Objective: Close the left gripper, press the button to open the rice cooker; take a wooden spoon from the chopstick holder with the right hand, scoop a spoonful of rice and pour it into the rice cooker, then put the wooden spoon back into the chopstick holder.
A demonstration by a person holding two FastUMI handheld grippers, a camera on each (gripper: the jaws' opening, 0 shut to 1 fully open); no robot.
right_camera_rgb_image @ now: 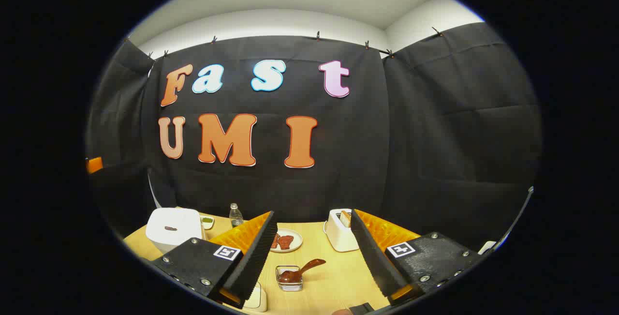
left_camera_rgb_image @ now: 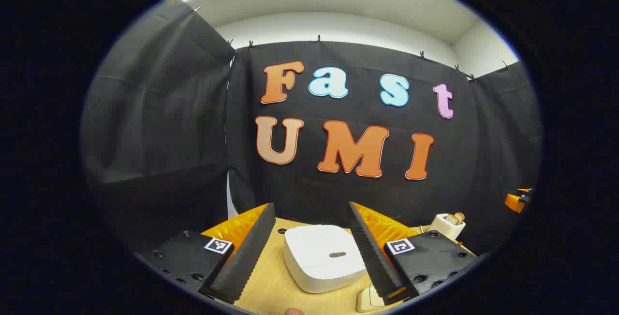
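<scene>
On the wooden table (left_camera_rgb_image: pixel 271 286) we see the white rice cooker (left_camera_rgb_image: pixel 321 256), lid down, framed between the left gripper (left_camera_rgb_image: pixel 312 252) fingers, which are spread apart and off it. Right gripper (right_camera_rgb_image: pixel 312 252) is also released, holding nothing; far left sits the rice cooker, and between its fingers a wooden spoon (right_camera_rgb_image: pixel 302 270) rests in a small glass container (right_camera_rgb_image: pixel 289 278).

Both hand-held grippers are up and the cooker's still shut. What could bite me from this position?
The left hand-held gripper is open with the white rice cooker framed between its fingers; pressing like this could straddle the lid rather than hit the button, so close it first.

The right hand-held gripper is open above a small glass dish holding a brown spoon. A plate, a bottle and a white toaster-like appliance stand nearby and could get knocked.
</scene>
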